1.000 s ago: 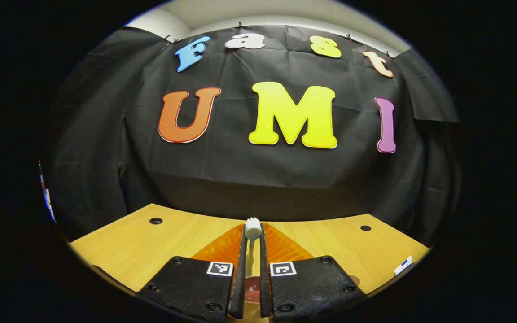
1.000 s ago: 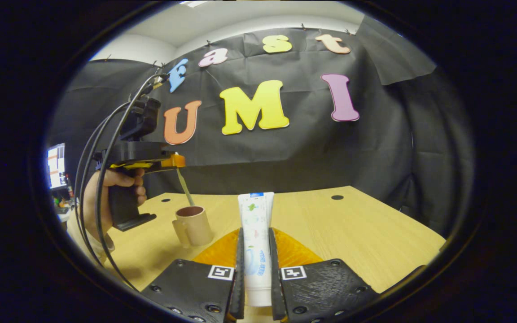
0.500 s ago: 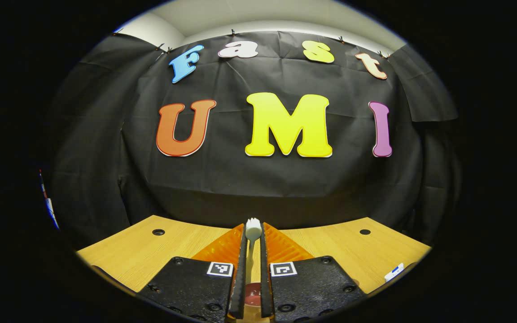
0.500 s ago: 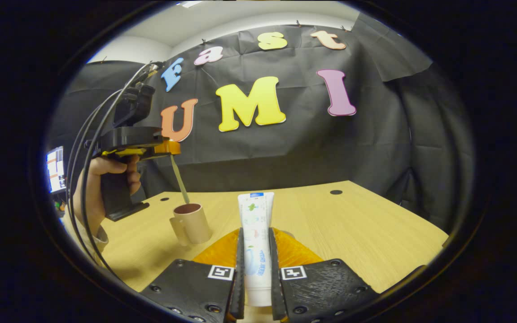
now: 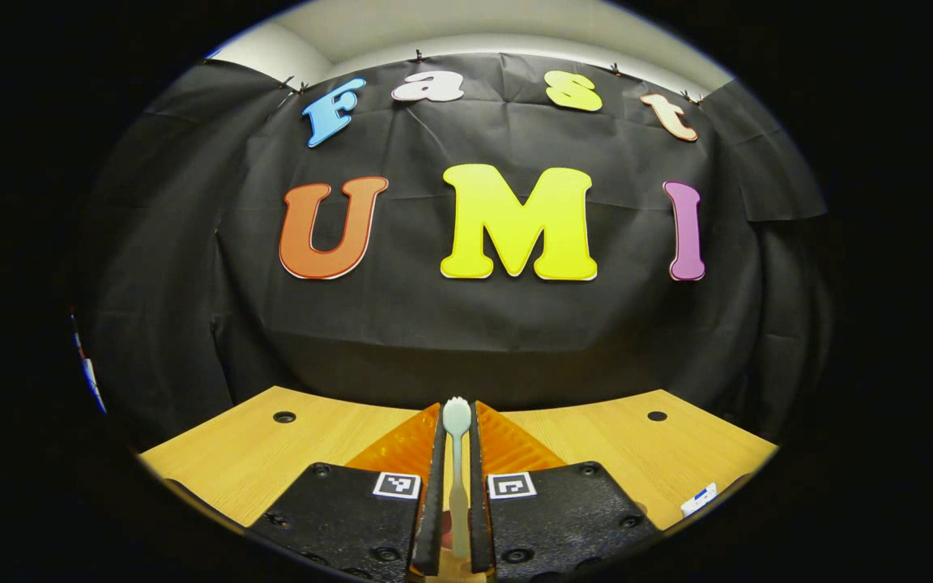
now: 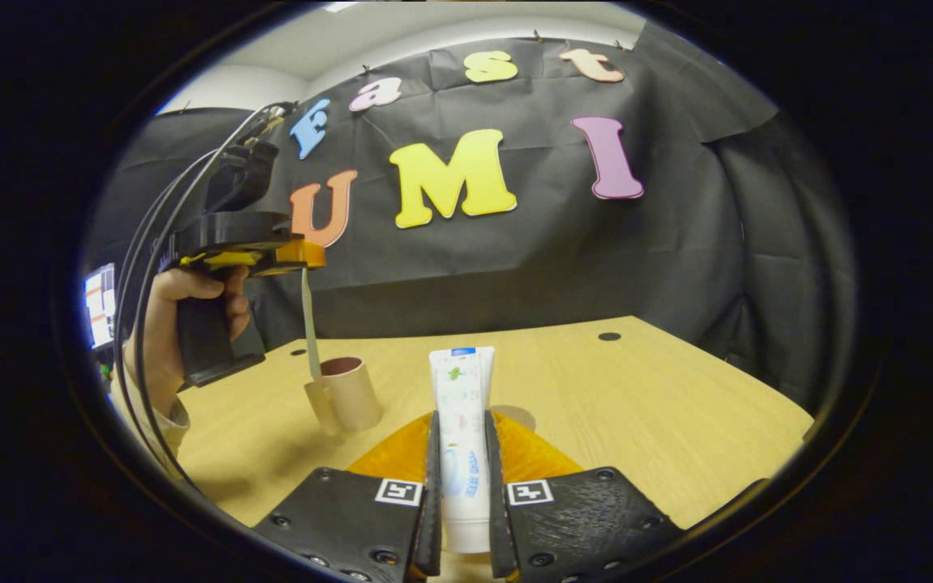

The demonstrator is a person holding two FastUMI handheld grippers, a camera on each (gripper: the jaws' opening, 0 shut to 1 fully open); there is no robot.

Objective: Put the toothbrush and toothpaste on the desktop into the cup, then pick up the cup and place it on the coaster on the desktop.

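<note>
My left gripper point(image 5: 456, 411) is shut on a pale toothbrush point(image 5: 457, 453), bristle head upward between the fingertips. In the right gripper view, a hand holds that left gripper point(image 6: 303, 264) above a beige cup point(image 6: 347, 395) with a dark inside. The toothbrush point(image 6: 308, 324) hangs nearly upright, and its lower end meets the cup's left rim. My right gripper point(image 6: 461, 417) is shut on a white toothpaste tube point(image 6: 462, 405), which stands up above the desk to the right of the cup. Behind the tube, a round coaster point(image 6: 519, 415) lies partly hidden.
The wooden desktop point(image 6: 636, 405) has small round holes near its back edge and ends at the black cloth wall. A screen point(image 6: 100, 304) glows at the far left behind the hand. The tube's end point(image 5: 699, 499) shows at the left gripper view's lower right.
The left gripper has swung the toothbrush from slanted to nearly upright over the cup's left rim. The cup's dark inside has gone from between its fingers. The right gripper tilted slightly, still holding the tube.
</note>
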